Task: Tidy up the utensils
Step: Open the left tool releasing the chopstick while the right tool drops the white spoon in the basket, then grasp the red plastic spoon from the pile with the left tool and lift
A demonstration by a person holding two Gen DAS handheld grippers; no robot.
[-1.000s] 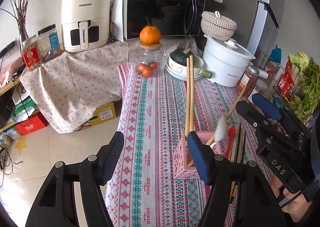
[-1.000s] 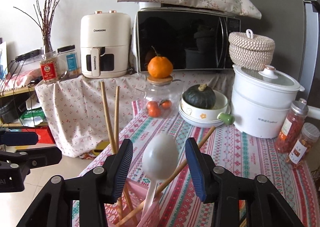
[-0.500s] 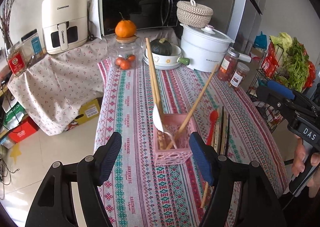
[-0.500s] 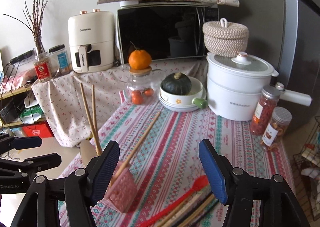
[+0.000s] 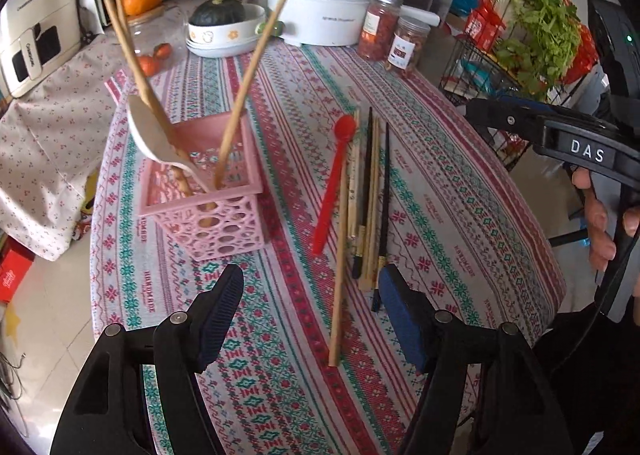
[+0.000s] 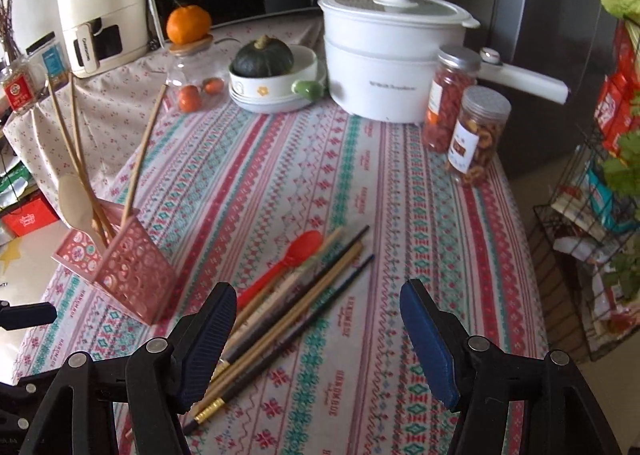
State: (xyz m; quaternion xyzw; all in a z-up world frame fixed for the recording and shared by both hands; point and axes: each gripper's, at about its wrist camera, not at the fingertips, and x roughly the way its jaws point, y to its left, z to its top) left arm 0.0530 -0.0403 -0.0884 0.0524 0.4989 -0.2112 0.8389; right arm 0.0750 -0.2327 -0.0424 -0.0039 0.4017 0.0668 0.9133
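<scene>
A pink lattice basket (image 5: 224, 223) stands on the patterned tablecloth and holds a white spoon (image 5: 148, 135) and three wooden chopsticks (image 5: 248, 71). To its right lie a red spoon (image 5: 334, 179) and several loose chopsticks (image 5: 368, 195), dark and wooden. My left gripper (image 5: 311, 279) hangs open above the near ends of these, with nothing between its fingers. In the right wrist view the basket (image 6: 132, 271) is at the left, while the red spoon (image 6: 296, 255) and the chopsticks (image 6: 304, 307) lie below my right gripper (image 6: 319, 291), which is open and empty.
At the table's far end stand a white pot (image 6: 384, 67), two snack jars (image 6: 476, 135), a bowl with a green pumpkin (image 6: 272, 83) and a glass jar topped by an orange (image 6: 188, 25). A wire rack with greens (image 5: 532, 27) stands past the right table edge.
The right gripper let go of the white spoon, which now rests in the basket, and its jaws widened. Both grippers swung right and tipped down from the basket to the loose utensils.
</scene>
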